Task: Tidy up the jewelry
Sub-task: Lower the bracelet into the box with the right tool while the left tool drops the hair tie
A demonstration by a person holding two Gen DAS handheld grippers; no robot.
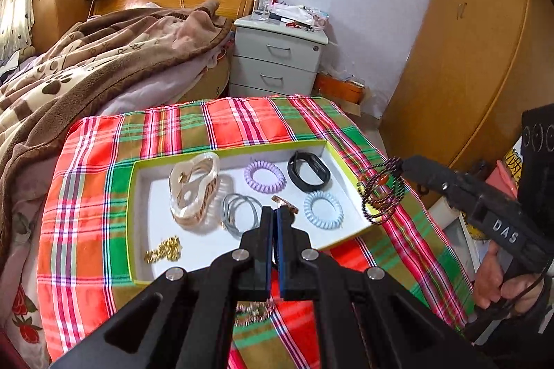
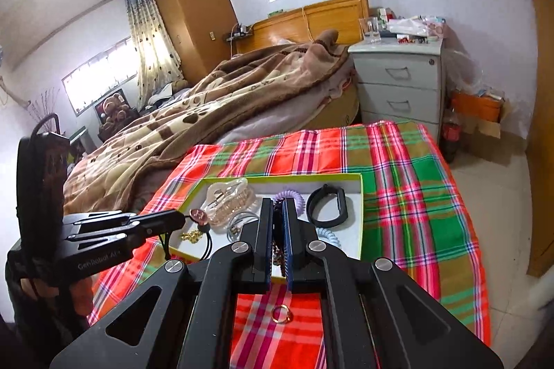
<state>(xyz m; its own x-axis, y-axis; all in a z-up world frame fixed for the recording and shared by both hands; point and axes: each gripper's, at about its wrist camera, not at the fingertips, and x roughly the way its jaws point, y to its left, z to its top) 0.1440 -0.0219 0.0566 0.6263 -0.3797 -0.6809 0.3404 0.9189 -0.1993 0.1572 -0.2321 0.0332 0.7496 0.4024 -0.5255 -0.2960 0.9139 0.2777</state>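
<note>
Left to right, seen from the left wrist: brown paw-print blanket (image 1: 86, 57) on the bed, then the plaid cloth (image 1: 194, 126) with the shallow white tray (image 1: 145, 195) with its yellow-green rim on it

Tray contents: gold chain (image 1: 163, 250) in the near-left corner; clear/cream hair claw (image 1: 194, 189) behind it; grey hair ties (image 1: 240, 213) next; lilac spiral tie (image 1: 264, 172) toward the back; pale blue spiral tie (image 1: 323, 209) nearer; black wristband (image 1: 308, 170) back right

Left gripper (image 1: 276, 213) hangs over the tray's near-middle, jaws nearly closed, pinching a hair tie with a pink-brown charm (image 2: 198, 215); its black cord loop dangles over the tray's left rim (clear in the right wrist view). From its own camera only the charm tip peeks out past the fingertips

Right gripper (image 2: 277, 206) sits over the tray's right edge, jaws narrow, clamped on a dark twisted bracelet with red beads (image 1: 381, 192). Bracelet hangs off the fingertips above the rim, not touching the tray as far as I can tell

Loose on the cloth, outside the tray: gold ring (image 2: 281, 313) just below the right gripper, plus something glittery (image 1: 251, 315) under the left gripper, too hidden to identify

Background right: grey nightstand (image 1: 277, 57), orange box (image 1: 342, 90) on the floor, wooden wardrobe (image 1: 467, 57)
</note>
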